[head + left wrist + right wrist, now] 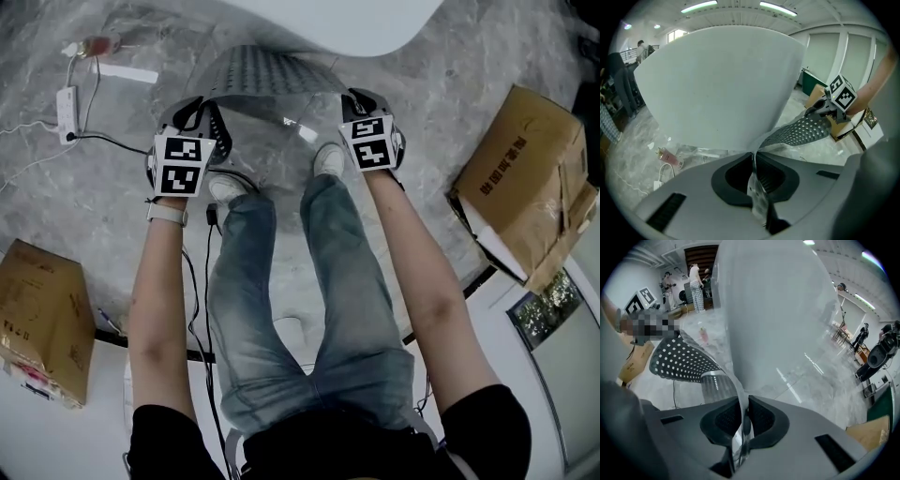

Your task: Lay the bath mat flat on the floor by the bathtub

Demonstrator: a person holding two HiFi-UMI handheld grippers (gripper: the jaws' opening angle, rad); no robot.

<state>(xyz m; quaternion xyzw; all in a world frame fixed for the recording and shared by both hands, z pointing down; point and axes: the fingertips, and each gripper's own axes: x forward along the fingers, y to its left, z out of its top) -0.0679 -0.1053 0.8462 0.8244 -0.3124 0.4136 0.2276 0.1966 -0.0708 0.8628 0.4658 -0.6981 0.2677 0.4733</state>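
Both near corners of the clear, perforated bath mat are pinched: one in the left gripper, one in the right gripper, each pair of jaws pressed together on its edge. It spans between them over the marble floor, just before the white bathtub (only its outer wall shows). At the right, a cardboard box has loose flaps, its contents unclear. Both forearms reach down ahead of the legs.

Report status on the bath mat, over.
Jaws shut on bath mat: left gripper, right gripper. Mat arched before bathtub, not flat. Shoes by near edge.
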